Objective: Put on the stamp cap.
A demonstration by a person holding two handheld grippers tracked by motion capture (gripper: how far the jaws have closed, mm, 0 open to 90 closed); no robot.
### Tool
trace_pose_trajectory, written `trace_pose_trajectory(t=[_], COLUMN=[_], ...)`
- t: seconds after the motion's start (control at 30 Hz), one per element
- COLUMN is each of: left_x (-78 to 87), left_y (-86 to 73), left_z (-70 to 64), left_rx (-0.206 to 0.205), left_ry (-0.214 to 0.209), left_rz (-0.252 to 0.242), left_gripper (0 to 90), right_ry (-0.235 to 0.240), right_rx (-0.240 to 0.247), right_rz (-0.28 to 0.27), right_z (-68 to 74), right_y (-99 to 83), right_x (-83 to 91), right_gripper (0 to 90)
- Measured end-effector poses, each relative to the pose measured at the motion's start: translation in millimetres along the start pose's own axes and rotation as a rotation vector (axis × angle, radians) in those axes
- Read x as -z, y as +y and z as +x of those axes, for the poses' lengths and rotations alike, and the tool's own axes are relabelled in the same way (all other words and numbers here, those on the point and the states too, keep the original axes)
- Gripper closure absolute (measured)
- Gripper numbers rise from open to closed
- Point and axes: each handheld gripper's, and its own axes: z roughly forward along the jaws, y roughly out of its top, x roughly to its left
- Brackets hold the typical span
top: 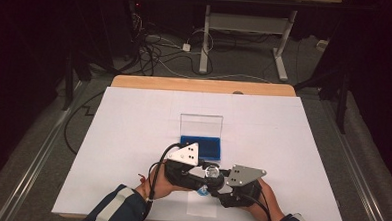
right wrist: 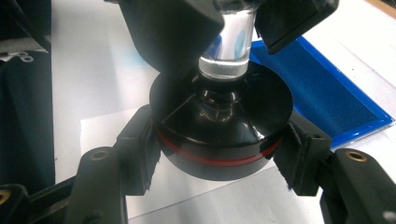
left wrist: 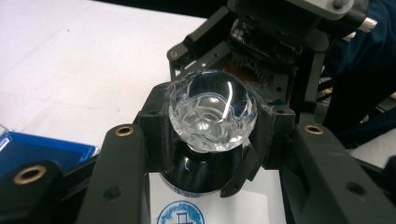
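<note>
A stamp with a clear faceted knob (left wrist: 212, 109) and a round black base (right wrist: 222, 135) ringed in red is held between both grippers near the table's front edge (top: 212, 172). My left gripper (left wrist: 212, 135) is shut on the clear knob. The right gripper (right wrist: 222, 154) is shut on the black base from the opposite side. In the high view the left gripper (top: 207, 175) and the right gripper (top: 216, 186) meet at the stamp. A round blue imprint (left wrist: 180, 214) shows on the white paper slip (top: 202, 207) under the stamp.
A blue ink pad case (top: 200, 145) stands just behind the grippers with its clear lid (top: 201, 124) upright. A white sheet (top: 132, 138) covers the wooden table (top: 200, 84). A person's forearms come in from the bottom edge.
</note>
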Motion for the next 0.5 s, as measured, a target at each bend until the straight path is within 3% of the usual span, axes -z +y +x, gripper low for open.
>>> trace_pose_trajectory(t=[0.5], left_x=[-0.1], left_y=[1.0], left_z=[-0.8], left_rx=[-0.005], left_ry=[0.0], left_rz=[0.006], left_gripper=[54.4], right_ry=[-0.009], right_rx=[-0.006], right_rz=[-0.006], right_z=[1.0], right_y=[-0.4], right_x=[-2.0], right_gripper=[35.3])
